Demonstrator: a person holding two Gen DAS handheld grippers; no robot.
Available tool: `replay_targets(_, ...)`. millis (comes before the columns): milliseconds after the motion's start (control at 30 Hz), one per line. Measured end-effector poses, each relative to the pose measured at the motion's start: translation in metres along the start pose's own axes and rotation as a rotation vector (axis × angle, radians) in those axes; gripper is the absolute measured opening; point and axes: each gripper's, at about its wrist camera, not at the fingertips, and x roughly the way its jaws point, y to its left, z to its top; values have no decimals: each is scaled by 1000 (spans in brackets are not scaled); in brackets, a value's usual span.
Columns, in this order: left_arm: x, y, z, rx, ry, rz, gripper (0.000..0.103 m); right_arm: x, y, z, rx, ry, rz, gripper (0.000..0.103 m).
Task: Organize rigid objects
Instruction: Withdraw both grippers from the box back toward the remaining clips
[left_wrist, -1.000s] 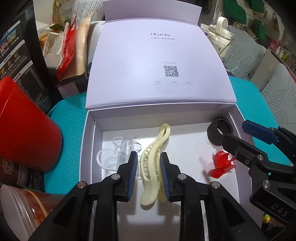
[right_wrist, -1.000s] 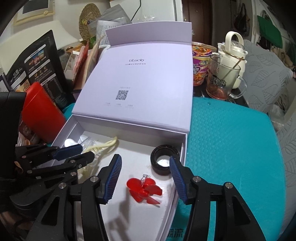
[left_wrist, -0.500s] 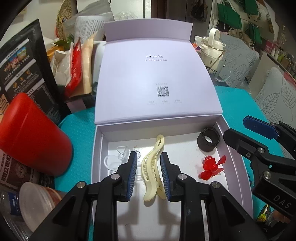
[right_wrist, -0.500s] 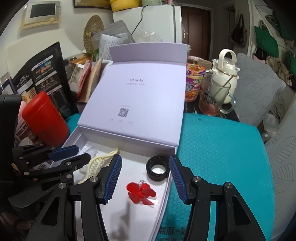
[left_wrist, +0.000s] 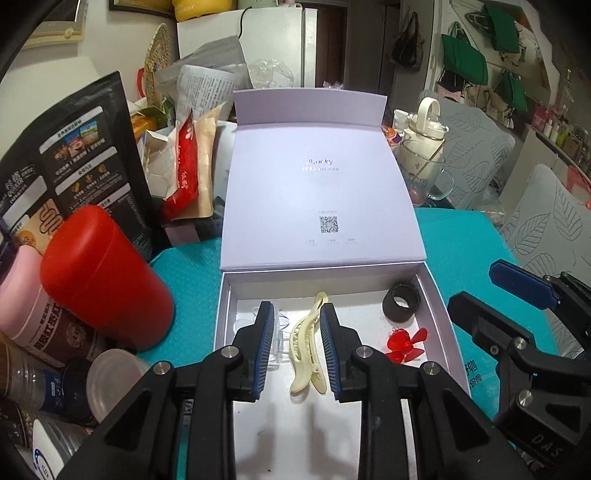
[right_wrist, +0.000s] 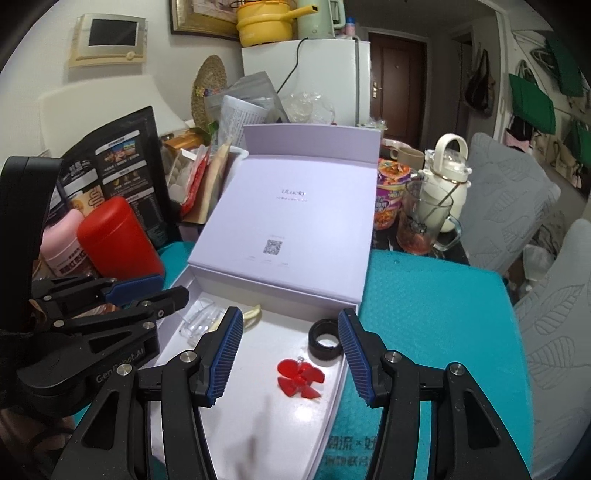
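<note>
Both grippers have risen since the earlier frame; we now see the box (left_wrist: 439, 306) from higher. Left gripper (left_wrist: 297, 349) is nearly closed and empty, its fingers framing the cream hair clip (left_wrist: 306, 354) on the box floor. Right gripper (right_wrist: 291, 354) stands partly open, empty, above the red propeller (right_wrist: 299, 378) and black ring (right_wrist: 325, 343)
</note>
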Motion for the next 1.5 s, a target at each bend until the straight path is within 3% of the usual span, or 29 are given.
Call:
replay_targets(700,-121,-12,-36,28,-156,4,26,-132,28,-39,-59,-154,-43,58)
replay_targets(733,-126,-13,-40,29,-160,-2,30,-137,28,-42,-59,-159,-44,59)
replay_targets(800,-133,-15,-46,30,-168,-15,52,-146,29,-48,-56,-164,-52,59)
replay_targets(833,-137,-16,-50,31,-179,-22,79,-152,29,-52,-56,-168,-57,61)
replay_targets(867,-140,-17,-54,30,-192,-23,95,-158,30,-56,-59,-172,-63,62)
replay_targets(900,-146,-18,-58,30,-212,-18,99,-162,31,-60,-62,-176,-68,63)
replay_targets(1167,-168,-25,-85,52,-225,-13,99,-187,33,-86,-63,-193,-95,66)
replay_targets(1500,-180,-33,-123,73,-248,-71,99,-201,34,-127,-54,-181,-113,69)
